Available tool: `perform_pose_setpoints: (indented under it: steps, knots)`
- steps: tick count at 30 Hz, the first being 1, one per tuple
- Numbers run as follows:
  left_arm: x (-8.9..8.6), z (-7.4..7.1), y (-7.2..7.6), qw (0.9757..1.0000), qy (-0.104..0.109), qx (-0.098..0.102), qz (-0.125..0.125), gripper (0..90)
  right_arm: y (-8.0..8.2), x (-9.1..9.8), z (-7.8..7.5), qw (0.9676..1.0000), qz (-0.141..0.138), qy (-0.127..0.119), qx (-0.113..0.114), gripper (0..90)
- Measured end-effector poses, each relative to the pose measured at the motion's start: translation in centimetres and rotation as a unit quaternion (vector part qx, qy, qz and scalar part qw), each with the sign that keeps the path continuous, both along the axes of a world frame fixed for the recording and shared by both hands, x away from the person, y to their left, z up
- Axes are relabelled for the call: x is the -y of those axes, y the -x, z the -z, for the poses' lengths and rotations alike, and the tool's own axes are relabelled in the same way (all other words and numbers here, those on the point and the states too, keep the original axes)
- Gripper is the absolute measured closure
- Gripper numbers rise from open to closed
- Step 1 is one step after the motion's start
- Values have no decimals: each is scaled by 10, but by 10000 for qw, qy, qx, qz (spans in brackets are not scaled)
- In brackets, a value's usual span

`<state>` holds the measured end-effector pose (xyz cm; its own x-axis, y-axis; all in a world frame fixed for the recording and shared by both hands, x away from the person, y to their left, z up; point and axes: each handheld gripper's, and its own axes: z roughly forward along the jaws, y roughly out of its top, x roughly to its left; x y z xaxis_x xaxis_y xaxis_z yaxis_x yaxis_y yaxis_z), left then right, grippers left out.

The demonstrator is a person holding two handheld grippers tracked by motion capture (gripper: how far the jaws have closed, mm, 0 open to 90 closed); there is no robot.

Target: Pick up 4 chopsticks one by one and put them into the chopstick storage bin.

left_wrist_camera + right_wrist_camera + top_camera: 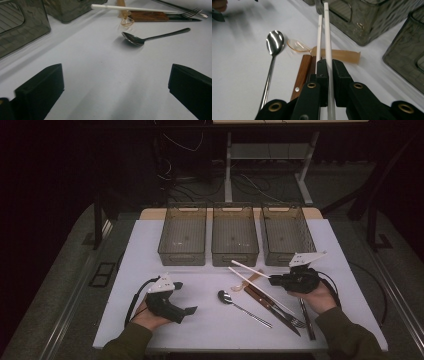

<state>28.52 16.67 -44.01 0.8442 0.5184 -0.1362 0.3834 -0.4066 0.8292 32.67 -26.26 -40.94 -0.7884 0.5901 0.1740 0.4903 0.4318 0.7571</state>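
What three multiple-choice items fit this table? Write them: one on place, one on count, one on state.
1. Where does the shiny metal spoon lie?
A. in a bin
B. on the white table, left of the wood-handled knife
C. in the left gripper

2. How many clear smoky plastic bins stand in the row?
A. two
B. three
C. four

3. What is the state of the right gripper?
A. shut on the white chopstick
B. open
C. shut on a fork

Key: 1 B, it rests on bare tabletop; 2 B, three side by side; 3 A, both fingers press the chopstick.
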Motion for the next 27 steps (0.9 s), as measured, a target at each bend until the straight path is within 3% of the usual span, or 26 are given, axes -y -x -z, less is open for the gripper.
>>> perform_pose_setpoints:
  steps: [14,27]
  knots:
    - [0,-1,6,10000,-50,47,-14,0,1,-6,-23,9994,-72,-302,127,846]
    - [2,-2,5,9999,-35,87,74,0,-14,-33,-44,9990,-193,-339,225,846]
